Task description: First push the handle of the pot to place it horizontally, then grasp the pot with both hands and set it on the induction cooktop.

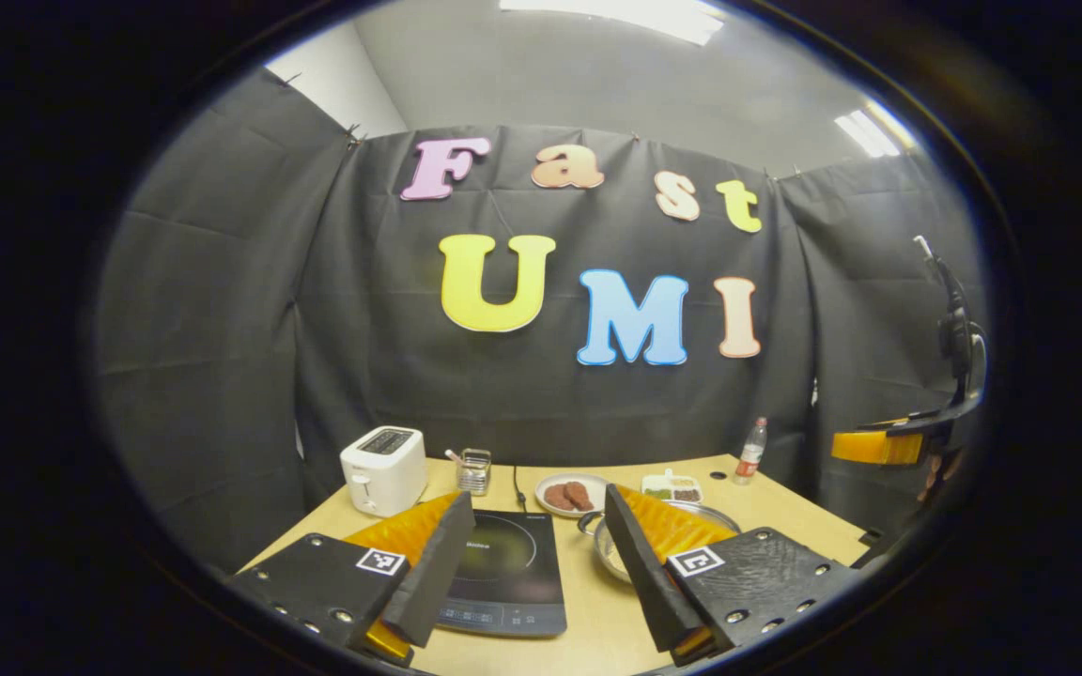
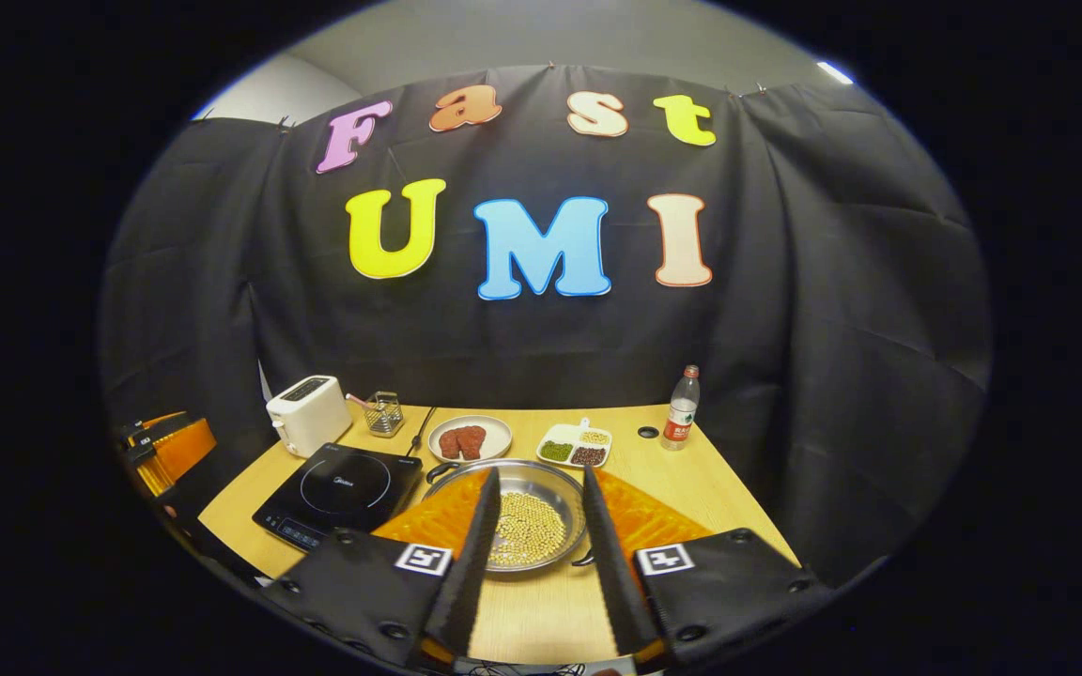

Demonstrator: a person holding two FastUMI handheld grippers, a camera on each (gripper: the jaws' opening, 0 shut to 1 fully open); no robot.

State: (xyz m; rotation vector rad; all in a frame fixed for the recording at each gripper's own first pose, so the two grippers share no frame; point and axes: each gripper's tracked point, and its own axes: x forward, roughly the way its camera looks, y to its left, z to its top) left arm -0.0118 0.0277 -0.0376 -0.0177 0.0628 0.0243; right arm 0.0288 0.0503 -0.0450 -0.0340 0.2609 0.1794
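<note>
Two grippers hover above the surface, both open and holding nothing.

In the left gripper view, the left gripper has its fingers spread wide, with the induction cooktop lying on the surface in the gap between them and the pot partly hidden behind its right finger. In the right gripper view, the right gripper is open more narrowly, its fingers apart and touching nothing, and the pot sits on the surface straight ahead, holding small yellow beads, just beside the induction cooktop on the cooktop's right. Behind them stand a toaster, a plate of meat, a divided dish and a bottle. The left gripper shows at the far left edge of the right gripper view.
</note>
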